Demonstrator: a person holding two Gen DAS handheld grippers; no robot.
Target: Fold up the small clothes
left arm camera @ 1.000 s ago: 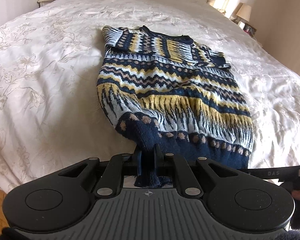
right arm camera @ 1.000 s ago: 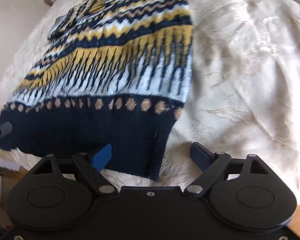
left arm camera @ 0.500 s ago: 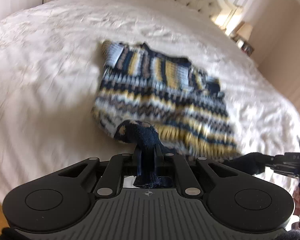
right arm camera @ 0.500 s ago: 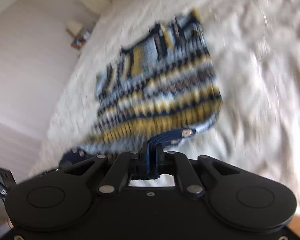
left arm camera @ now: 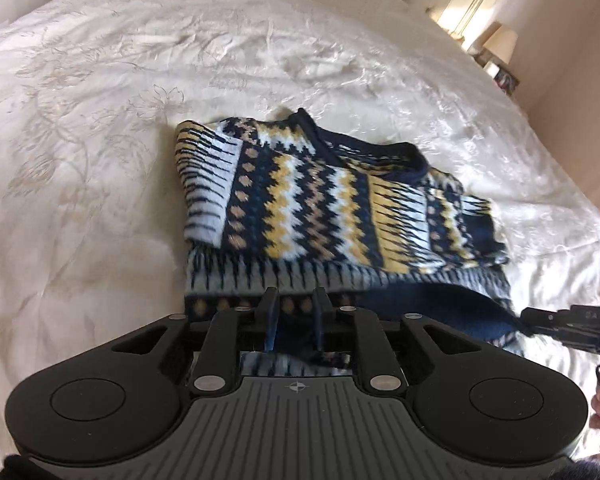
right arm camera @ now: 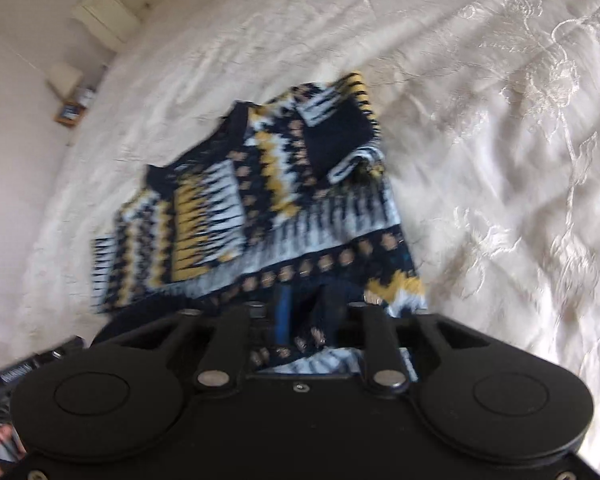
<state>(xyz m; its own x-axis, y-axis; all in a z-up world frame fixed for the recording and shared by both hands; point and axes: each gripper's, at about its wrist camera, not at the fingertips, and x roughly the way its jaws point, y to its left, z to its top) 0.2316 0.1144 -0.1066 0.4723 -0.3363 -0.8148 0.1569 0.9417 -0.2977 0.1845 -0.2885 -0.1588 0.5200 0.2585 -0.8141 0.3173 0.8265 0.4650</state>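
Knitted wool in navy, yellow, white and tan, the small patterned sweater lies near the middle of the cream embroidered bedspread, its navy hem doubled up over the body toward the collar. In the left wrist view, the left gripper sits at the near left corner of that folded hem; its jaws are opening, a narrow gap showing, with dark knit still between the fingers. At the right edge the other black tool reaches the hem's far corner.

From the right wrist view, blurred by motion, the right gripper is over the other hem corner of the sweater. Its jaws are opening too, and navy ribbing hangs between the blue-padded finger and its partner; whether the pads press on it I cannot tell.

The knit looks soft, thick and fairly light, likely to sag and bunch rather than hold a crease. The ribbed hem corners and side edges seem the surest holds.
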